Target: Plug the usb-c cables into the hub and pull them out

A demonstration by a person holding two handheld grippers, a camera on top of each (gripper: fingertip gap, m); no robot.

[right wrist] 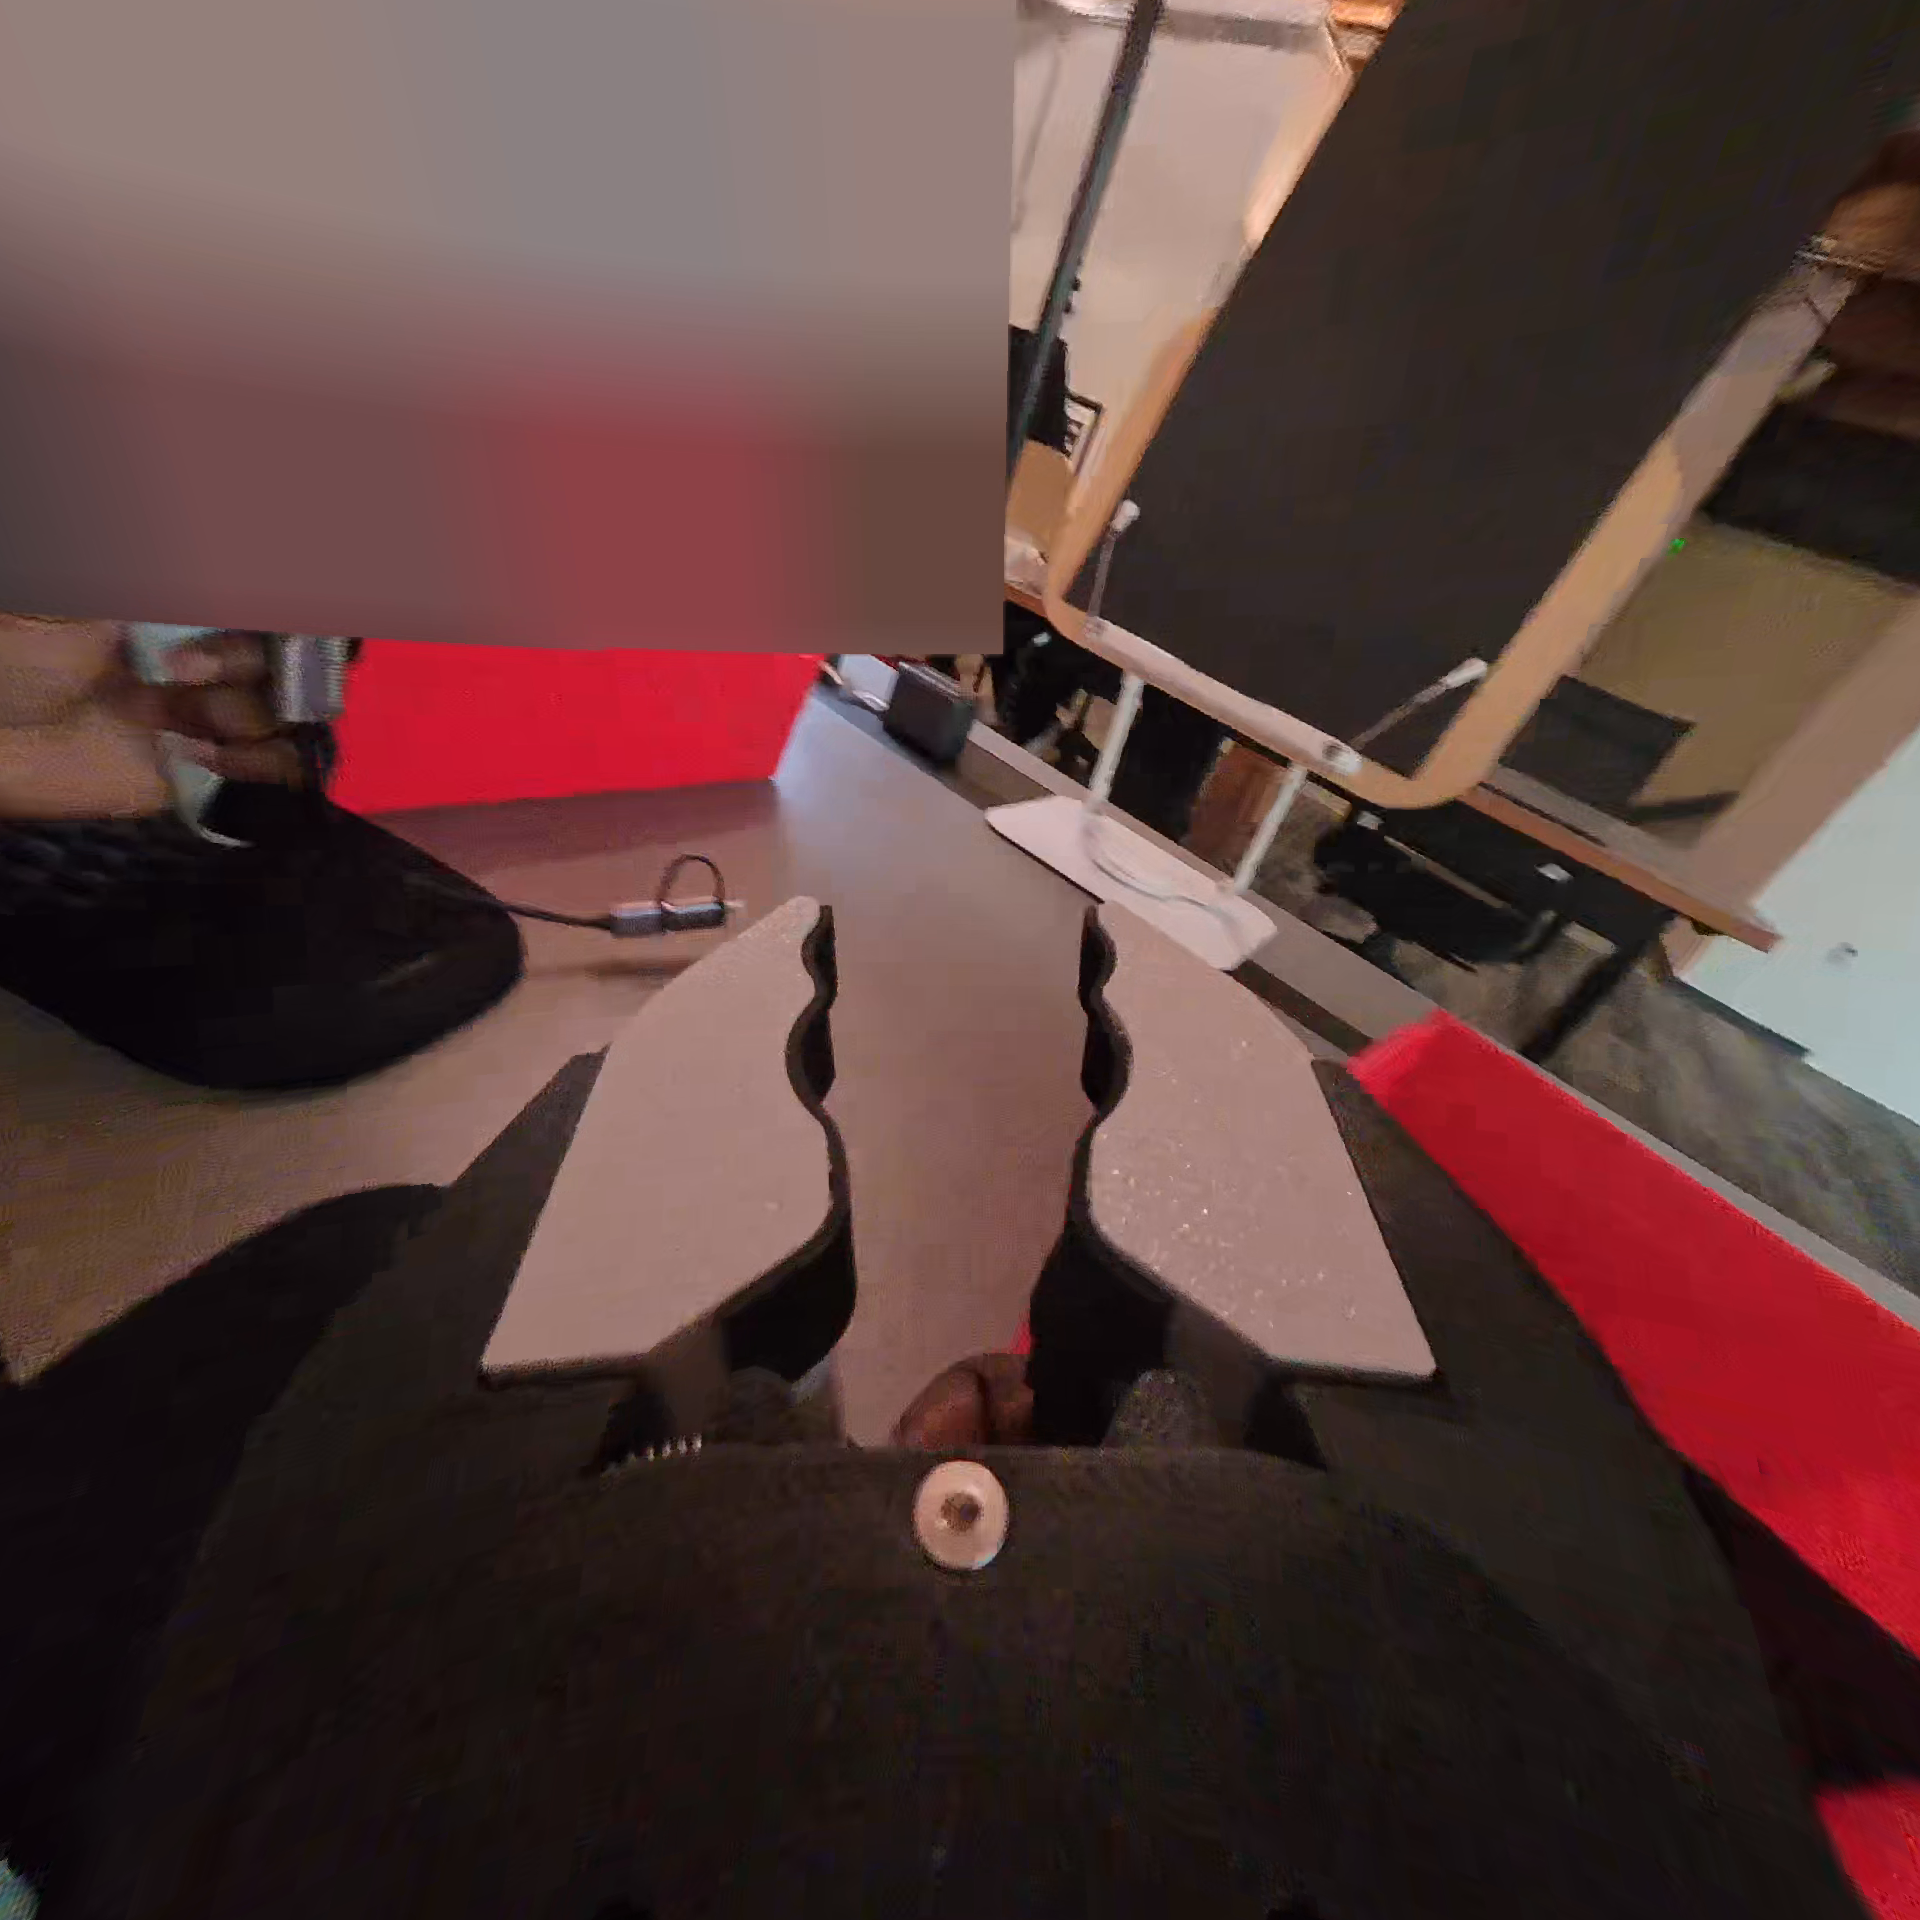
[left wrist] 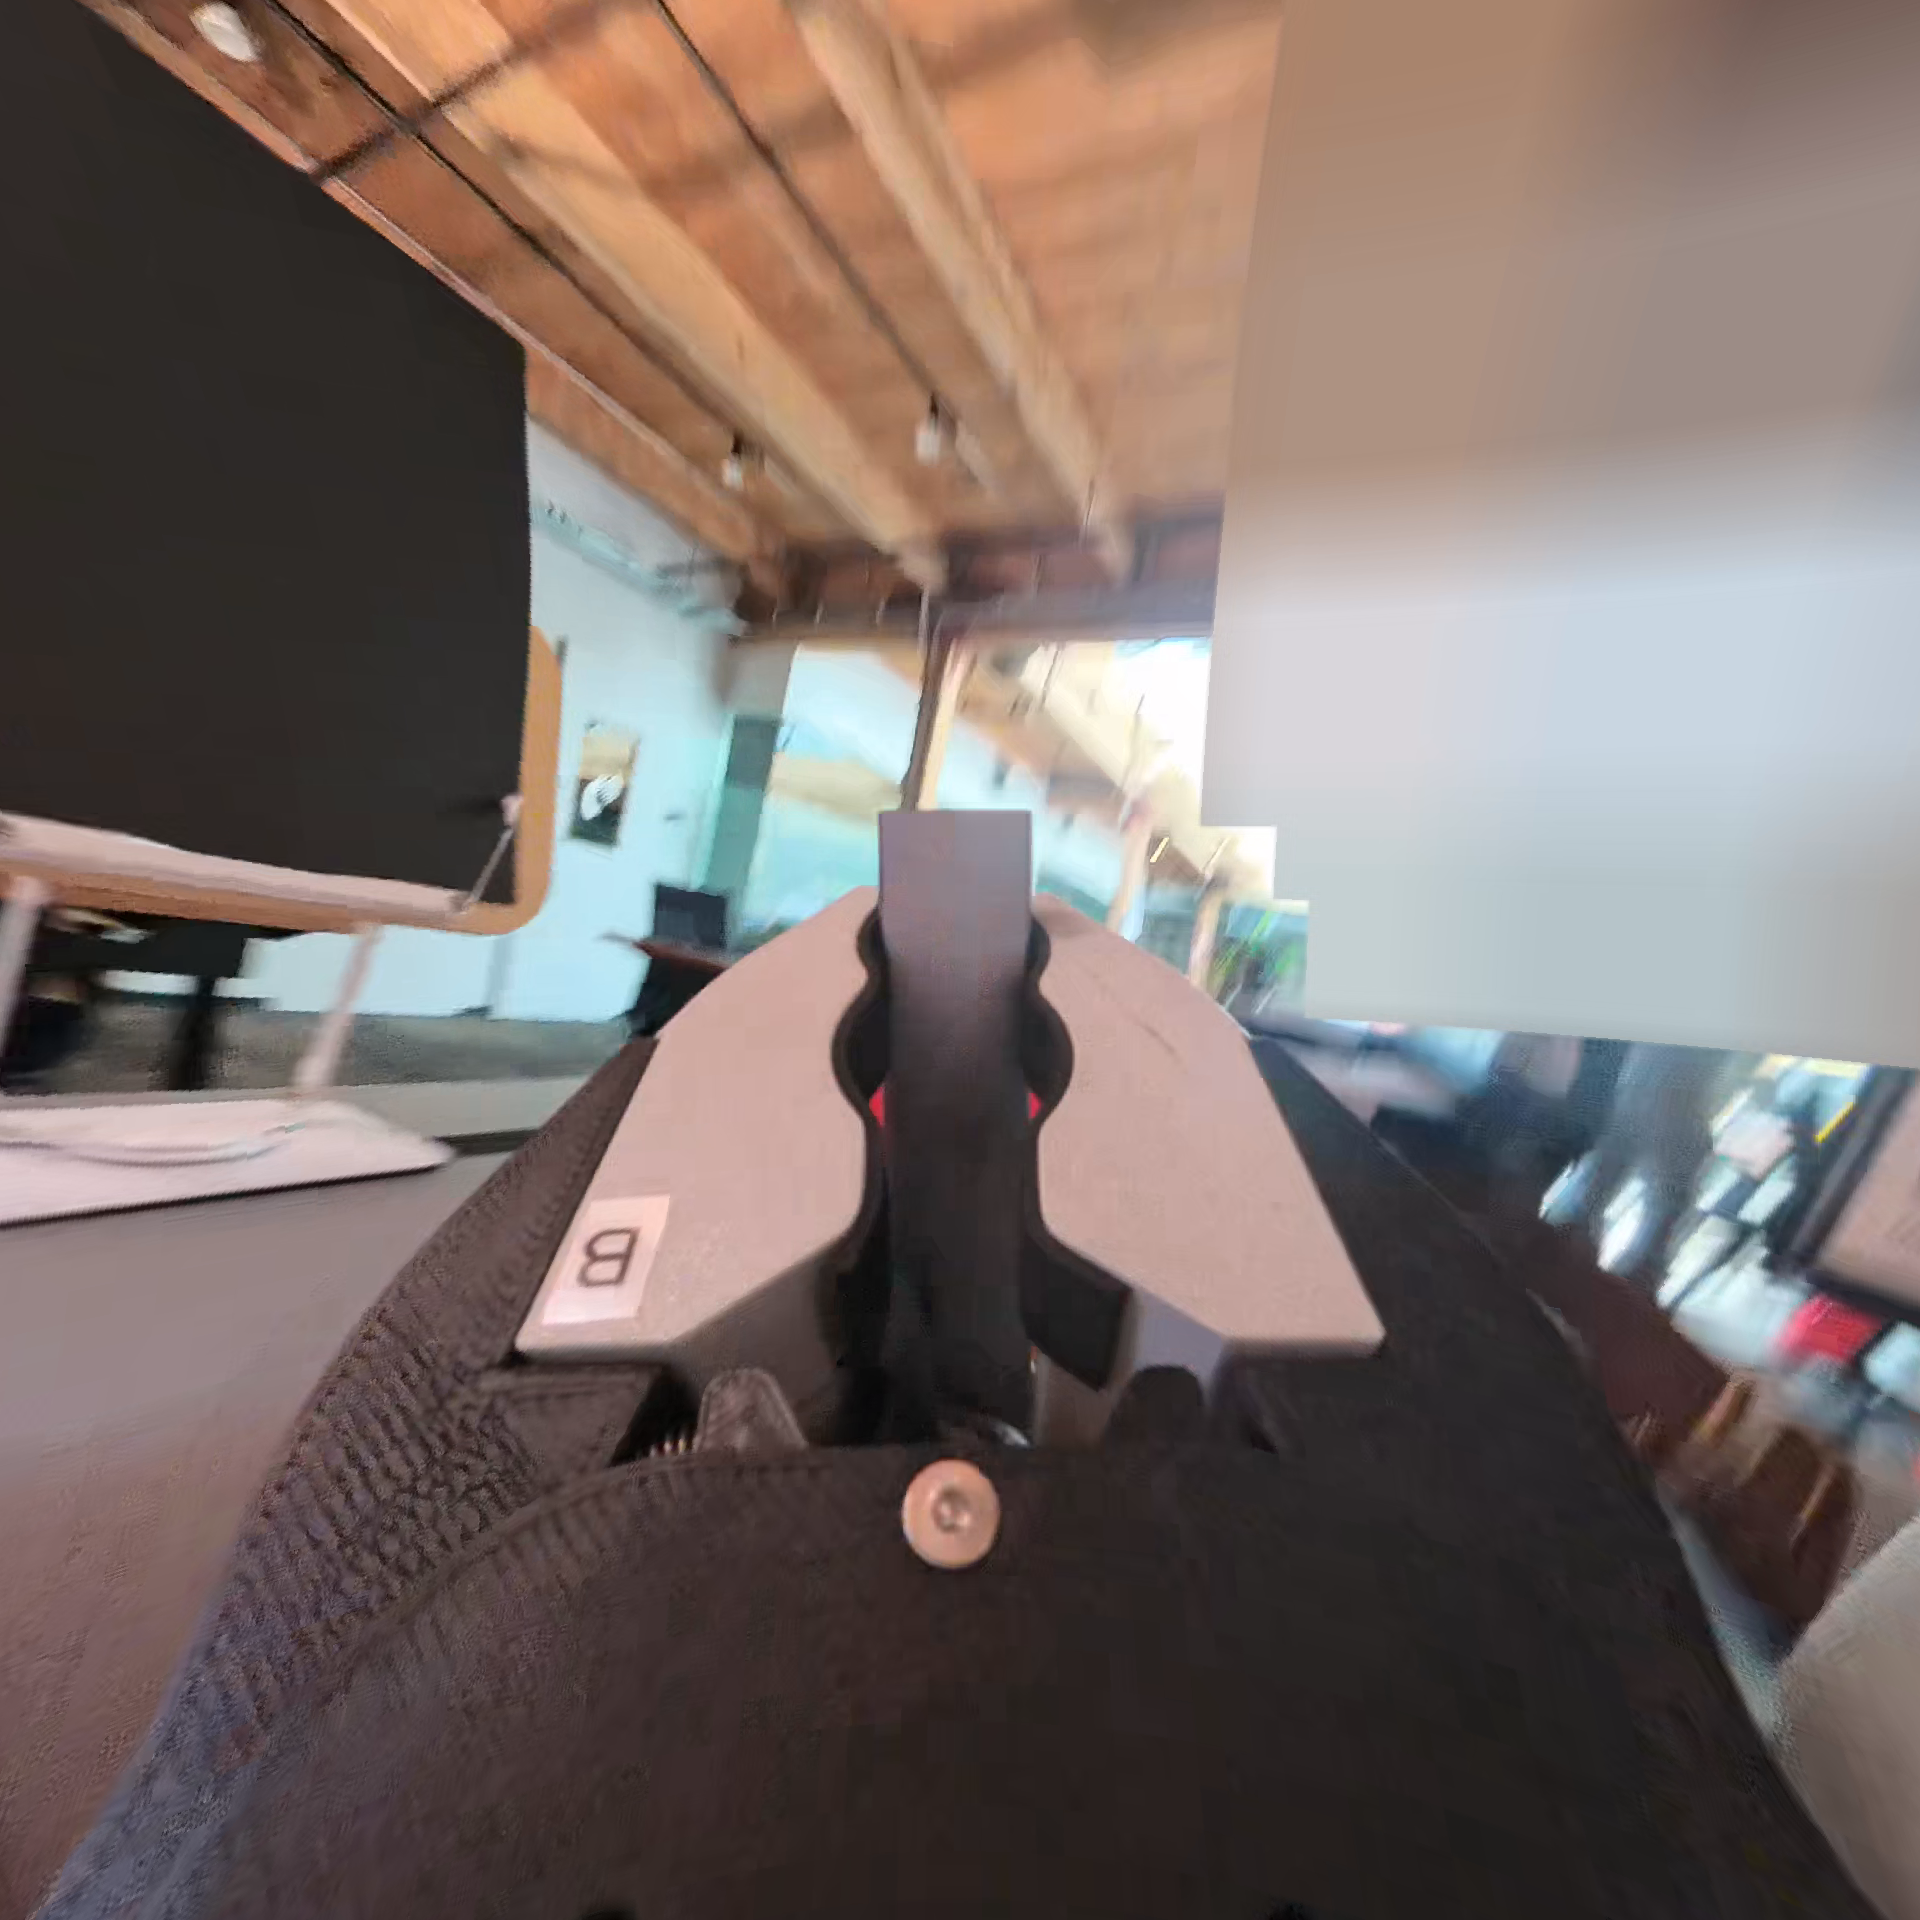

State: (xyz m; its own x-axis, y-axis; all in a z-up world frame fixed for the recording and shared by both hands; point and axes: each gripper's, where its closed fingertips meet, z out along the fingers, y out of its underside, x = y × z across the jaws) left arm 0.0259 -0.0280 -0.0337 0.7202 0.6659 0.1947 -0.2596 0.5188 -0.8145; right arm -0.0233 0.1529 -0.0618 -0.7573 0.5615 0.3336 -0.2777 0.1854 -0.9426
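Here, the scene by its parts:
Left gripper fingers: the grey fingers (left wrist: 1164, 1060) of the left gripper (left wrist: 954, 914) are closed on a flat dark rectangular block, probably the hub (left wrist: 954, 997); its square end stands out past the fingertips.
Left gripper pose: it is tilted upward, toward a wooden beam ceiling (left wrist: 790, 260).
Right gripper fingers: the grey fingers (right wrist: 707, 1153) of the right gripper (right wrist: 956, 925) are spread apart, with nothing between them, only bare table.
Usb-c cable: a thin black cable with a grey metal plug and a small looped adapter (right wrist: 665, 914) lies on the grey-brown table top (right wrist: 914, 831), ahead and left of the right fingertips, well apart from them.
Other gripper in right view: a black body (right wrist: 239, 935) rests on the table at left, beside the cable.
Surroundings: a dark panel with a pale wooden rim (right wrist: 1382, 416) stands on a white base (right wrist: 1132, 873) near the table edge; a red surface (right wrist: 1662, 1247) lies at right.
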